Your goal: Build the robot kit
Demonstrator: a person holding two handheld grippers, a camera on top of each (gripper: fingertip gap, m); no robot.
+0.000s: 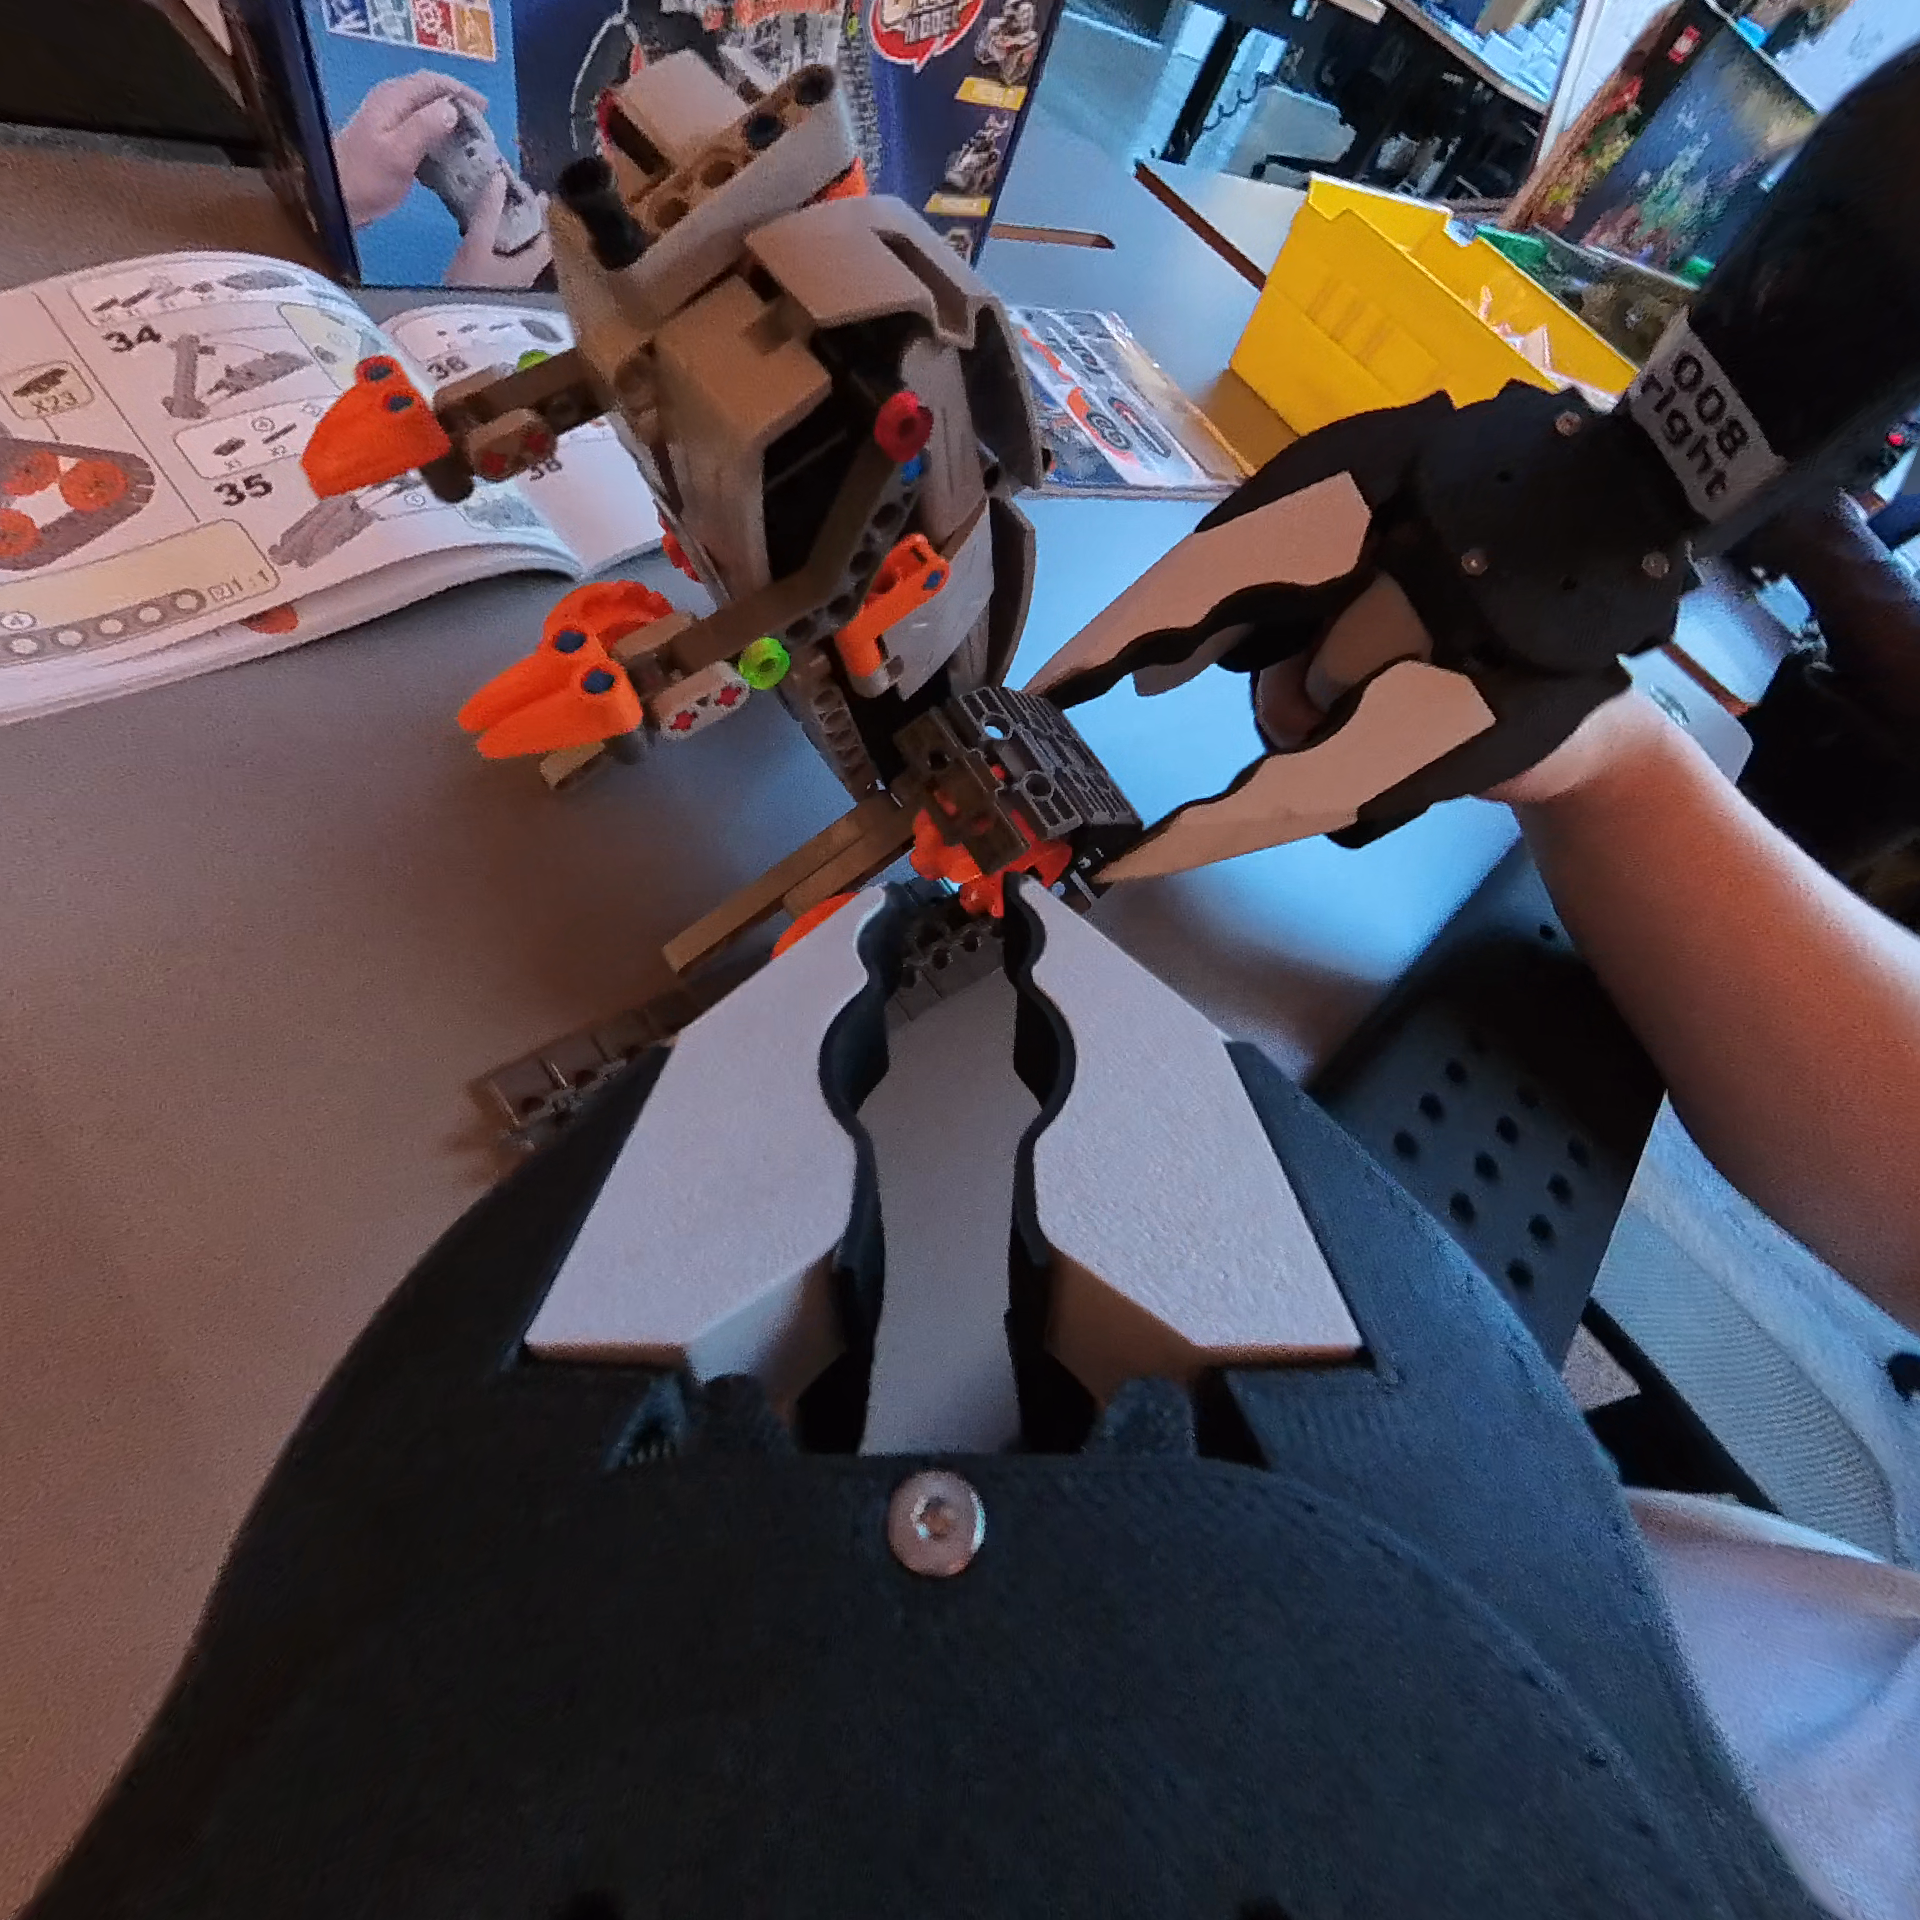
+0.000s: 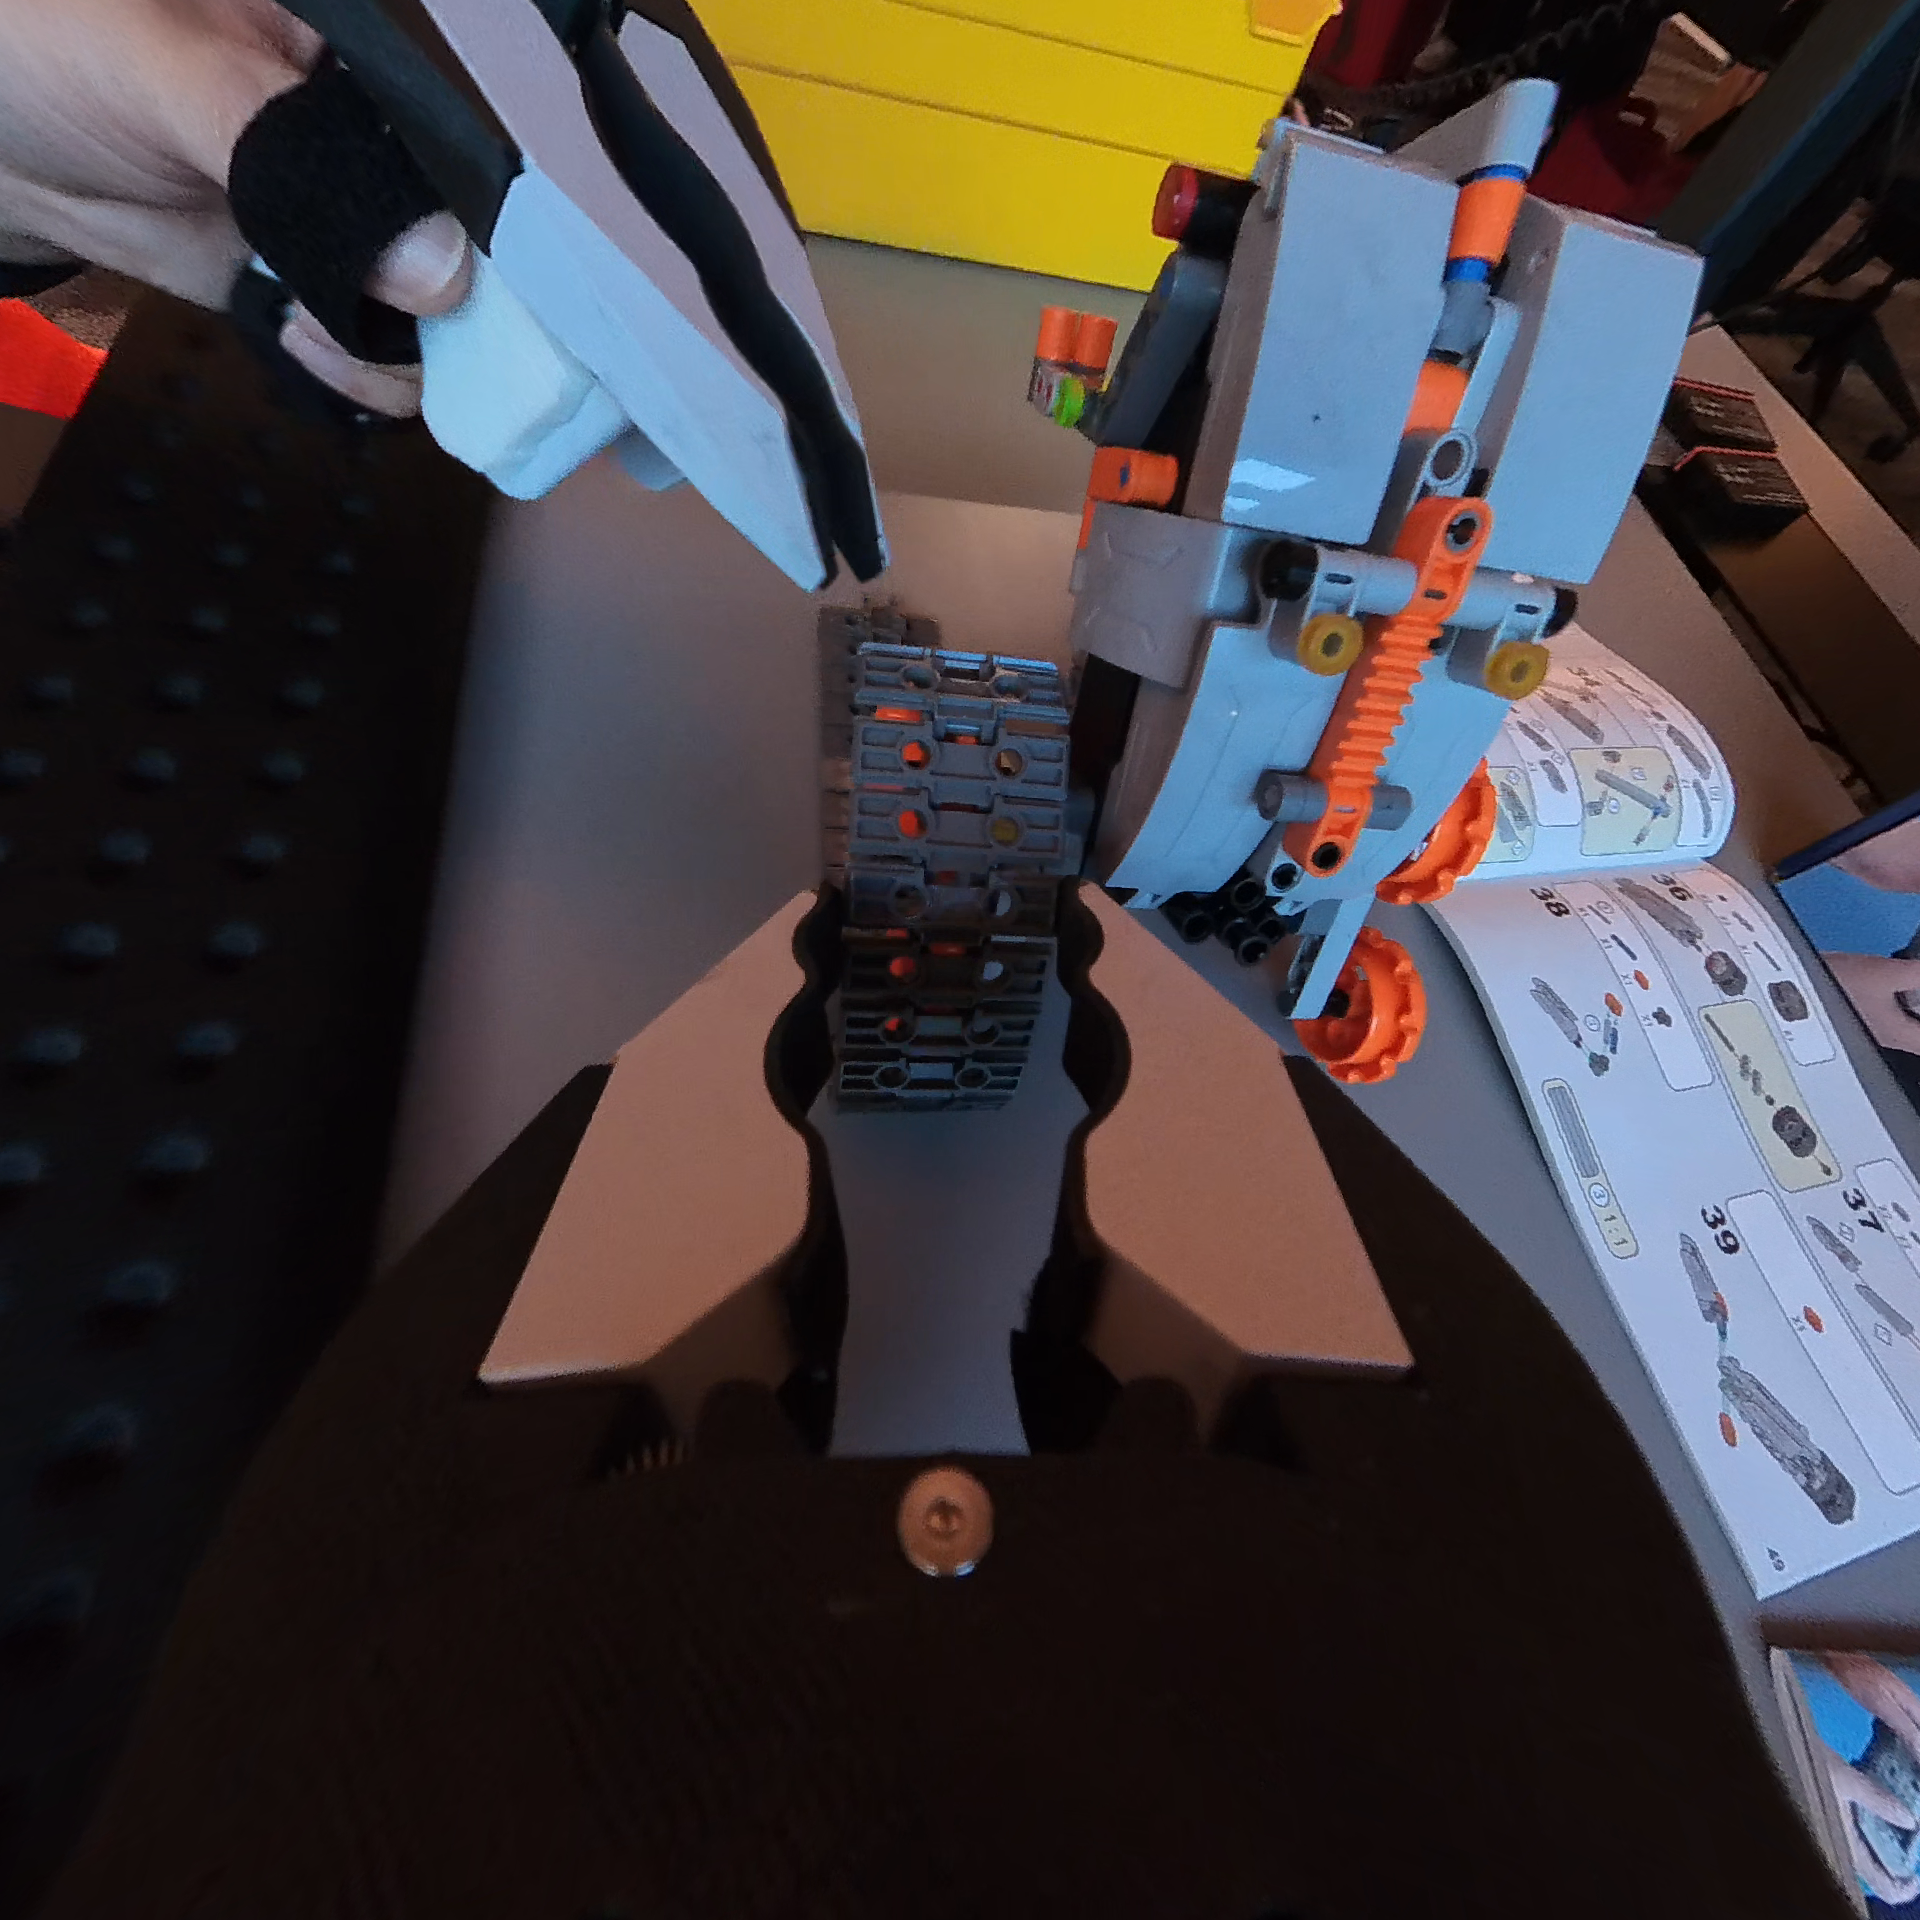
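Observation:
A grey and orange brick-built vehicle model stands tilted on end on the grey table; it also shows in the right wrist view. A dark grey track belt wraps over an orange sprocket at its lower end. My right gripper is closed on the belt's two sides; it also shows in the left wrist view. My left gripper is shut on the belt's loose links just below the sprocket, and its tips show in the right wrist view. The rest of the belt trails left on the table.
An open instruction booklet lies left of the model, also in the right wrist view. A printed box stands behind it, with a bagged sticker sheet and a yellow bin at the right. A black perforated chair is at the table edge. Tip to tip, the grippers are about 6 cm apart.

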